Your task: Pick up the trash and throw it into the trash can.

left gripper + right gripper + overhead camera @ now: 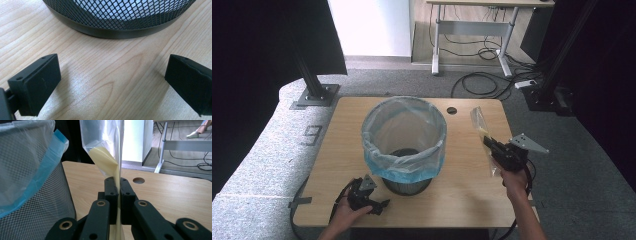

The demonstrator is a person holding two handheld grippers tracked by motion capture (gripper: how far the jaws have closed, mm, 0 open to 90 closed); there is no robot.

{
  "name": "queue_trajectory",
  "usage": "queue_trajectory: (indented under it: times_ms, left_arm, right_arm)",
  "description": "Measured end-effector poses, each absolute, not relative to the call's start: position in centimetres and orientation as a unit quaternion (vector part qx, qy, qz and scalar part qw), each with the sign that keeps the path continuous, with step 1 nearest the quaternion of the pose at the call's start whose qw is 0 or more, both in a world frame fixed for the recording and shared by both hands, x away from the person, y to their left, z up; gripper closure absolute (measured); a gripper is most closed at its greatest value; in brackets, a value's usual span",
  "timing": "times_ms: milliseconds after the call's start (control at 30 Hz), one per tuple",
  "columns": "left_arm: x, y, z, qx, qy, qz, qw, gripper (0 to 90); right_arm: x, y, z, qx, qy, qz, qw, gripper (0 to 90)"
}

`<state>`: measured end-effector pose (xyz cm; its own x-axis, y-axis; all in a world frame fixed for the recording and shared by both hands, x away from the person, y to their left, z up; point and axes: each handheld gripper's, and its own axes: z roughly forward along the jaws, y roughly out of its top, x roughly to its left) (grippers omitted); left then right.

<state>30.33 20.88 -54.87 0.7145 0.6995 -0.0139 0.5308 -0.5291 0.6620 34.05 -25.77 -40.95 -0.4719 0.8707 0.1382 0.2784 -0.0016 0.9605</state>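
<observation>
A black mesh waste bin (404,140) lined with a clear and blue plastic bag stands in the middle of the wooden table (462,190). My right gripper (488,141) is held above the table to the bin's right, shut on a clear plastic wrapper (479,121) with a pale yellow piece inside. In the right gripper view that wrapper (107,145) rises straight up from between the closed jaws, with the bin (30,182) at the left. My left gripper (382,205) rests low at the table's front left, open, its fingers (37,85) wide apart and facing the bin's base (117,27).
A round cable hole (452,110) sits in the table's far edge. Beyond the table are a desk frame (472,30) and loose cables (492,80) on grey carpet. Black stand posts (314,85) flank the table at both sides.
</observation>
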Motion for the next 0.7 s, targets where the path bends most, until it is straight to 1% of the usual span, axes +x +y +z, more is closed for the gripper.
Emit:
queue_trajectory:
  times_ms: [700]
  left_arm:
    - [30.3, 20.9, -54.9, 0.865, 0.356, 0.128, 0.33, 0.1]
  right_arm:
    - [32.9, -24.5, -38.3, 0.389, 0.661, 0.581, 0.272, 86.8]
